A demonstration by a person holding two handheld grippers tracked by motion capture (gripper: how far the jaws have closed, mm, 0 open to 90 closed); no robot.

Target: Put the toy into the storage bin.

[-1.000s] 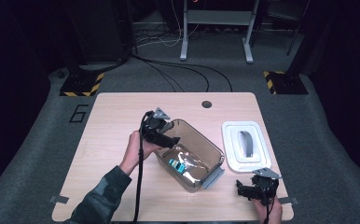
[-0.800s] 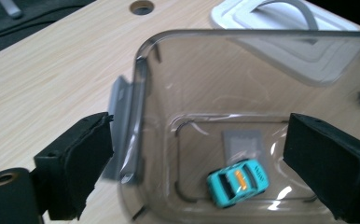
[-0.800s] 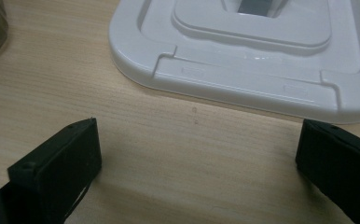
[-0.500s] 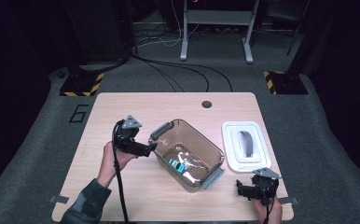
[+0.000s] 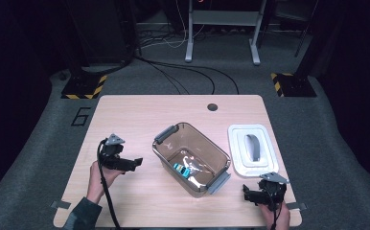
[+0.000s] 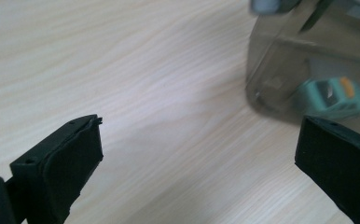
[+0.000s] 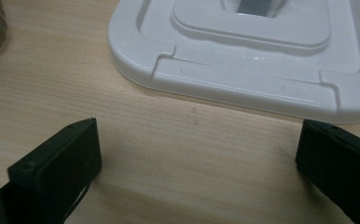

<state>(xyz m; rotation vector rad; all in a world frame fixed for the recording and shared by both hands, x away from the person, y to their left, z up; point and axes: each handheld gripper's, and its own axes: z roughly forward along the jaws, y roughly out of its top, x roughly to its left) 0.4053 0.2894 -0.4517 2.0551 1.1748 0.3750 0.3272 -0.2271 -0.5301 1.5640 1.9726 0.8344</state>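
Observation:
A clear brown plastic bin (image 5: 173, 168) with grey latches stands at the middle of the wooden table (image 5: 140, 115). A teal toy car (image 5: 182, 169) lies inside it. My left gripper (image 5: 136, 163) hovers left of the bin, pointing at it. Its jaws have just been opening and are open with nothing between them. In the left gripper view the jaws (image 6: 199, 130) stand wide over bare wood, with the bin (image 6: 280, 60) and the toy car (image 6: 332, 95) ahead at the right. My right gripper (image 5: 245, 191) rests open and empty near the front right corner.
A white lid (image 5: 240, 158) with a grey handle (image 5: 253, 146) lies right of the bin; its near edge (image 7: 243, 79) is just ahead of the right gripper (image 7: 199, 128). A dark round hole (image 5: 212, 107) marks the table's far edge. Cables trail from both grippers.
The left hand has moved from the bin's far left rim leftward and nearer, down toward the table. Its jaws have spread wider. The right hand has stayed in place.

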